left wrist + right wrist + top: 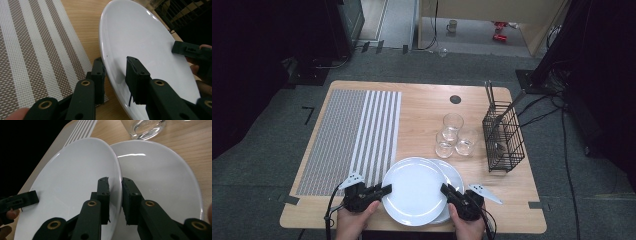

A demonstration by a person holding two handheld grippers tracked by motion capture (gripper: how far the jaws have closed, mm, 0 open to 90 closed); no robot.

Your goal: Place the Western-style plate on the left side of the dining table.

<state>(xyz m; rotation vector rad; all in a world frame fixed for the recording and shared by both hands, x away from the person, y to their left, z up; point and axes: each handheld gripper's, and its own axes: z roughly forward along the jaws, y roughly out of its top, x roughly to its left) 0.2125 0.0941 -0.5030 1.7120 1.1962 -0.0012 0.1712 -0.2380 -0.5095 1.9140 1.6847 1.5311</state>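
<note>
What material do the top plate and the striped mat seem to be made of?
Top plate: probably glazed ceramic, white and glossy, with soft reflections. Striped mat: a woven mesh, maybe vinyl or fabric; the left gripper view shows its open weave in brown and white bands.

plates (414, 190): plain white | placemat (352, 135): brown-white stripes | table (422, 107): light wood | basket (503, 137): black

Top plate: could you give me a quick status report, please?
Both tongs, left and right, clamp top plate by opposite rims. It overlaps second plate. Glasses beyond, clear.
</note>
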